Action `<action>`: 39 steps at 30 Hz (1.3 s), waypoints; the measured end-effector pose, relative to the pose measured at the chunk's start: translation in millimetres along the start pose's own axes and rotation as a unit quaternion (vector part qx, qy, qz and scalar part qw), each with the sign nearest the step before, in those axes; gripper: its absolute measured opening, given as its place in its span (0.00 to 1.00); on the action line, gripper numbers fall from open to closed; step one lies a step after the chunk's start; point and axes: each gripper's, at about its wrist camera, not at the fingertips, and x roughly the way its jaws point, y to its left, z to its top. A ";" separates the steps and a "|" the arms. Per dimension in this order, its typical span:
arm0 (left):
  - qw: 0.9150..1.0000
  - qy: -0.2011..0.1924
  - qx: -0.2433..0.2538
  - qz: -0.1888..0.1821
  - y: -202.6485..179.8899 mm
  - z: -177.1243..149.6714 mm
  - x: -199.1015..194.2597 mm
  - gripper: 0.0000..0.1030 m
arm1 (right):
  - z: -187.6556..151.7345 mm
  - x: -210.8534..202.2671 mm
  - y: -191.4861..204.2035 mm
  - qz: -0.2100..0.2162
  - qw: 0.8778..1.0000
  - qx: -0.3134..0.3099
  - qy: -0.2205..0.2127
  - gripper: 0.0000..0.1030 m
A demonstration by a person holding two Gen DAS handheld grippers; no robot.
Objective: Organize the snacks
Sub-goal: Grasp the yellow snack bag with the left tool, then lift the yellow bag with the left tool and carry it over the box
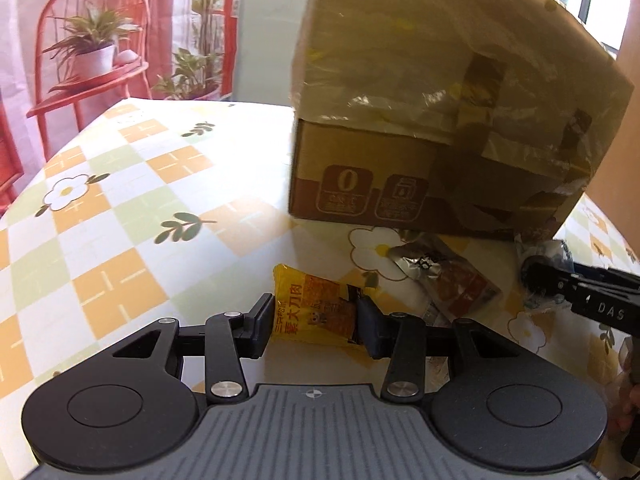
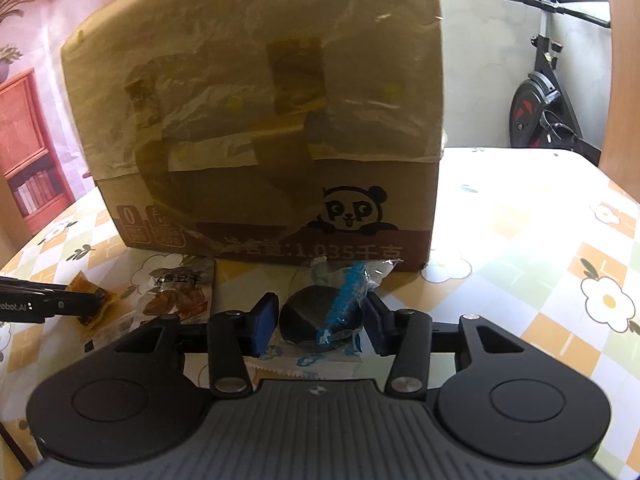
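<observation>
Left wrist view first: the yellow snack packet (image 1: 316, 312) sits right between the pads of the left gripper (image 1: 314, 326), and both pads press on its sides, so that gripper is clamped on it. The packet's far end pokes out past the fingertips toward the cardboard box (image 1: 440, 128), which stands well back on the table. Just beside the packet, nearer the box, lies a silver and brown snack pouch (image 1: 448, 284), untouched, on the flowered tablecloth (image 1: 120, 240).

Over on the right wrist view, a clear wrapper with a dark round snack (image 2: 320, 316) and blue print lies between the pads of the right gripper (image 2: 320, 322). The right-hand pad touches the crinkled wrapper, the left-hand pad looks just clear of it; no firm grip can be told, and the jaws stand partly apart. This wrapper rests close in front of the box, under its panda print (image 2: 352, 210). Left of it, also before the box, the silver pouch shows again, and farther left the left gripper's finger holds the yellow packet's edge. An exercise bike (image 2: 548, 92) stands beyond the table, right of the box.
</observation>
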 end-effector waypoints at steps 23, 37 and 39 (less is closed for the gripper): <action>0.993 -0.084 0.037 -0.071 -32.1 38.9 -57.5 0.46 | 22.4 -82.3 -10.3 0.025 0.996 0.049 -0.072 0.45; 0.975 -0.182 0.088 -0.095 -76.1 141.2 -85.8 0.46 | 114.6 -135.0 -8.3 0.060 0.978 0.031 -0.200 0.45; 0.975 -0.184 0.091 -0.087 -79.4 152.7 -78.6 0.46 | 128.9 -130.7 -9.3 0.059 0.976 0.025 -0.207 0.45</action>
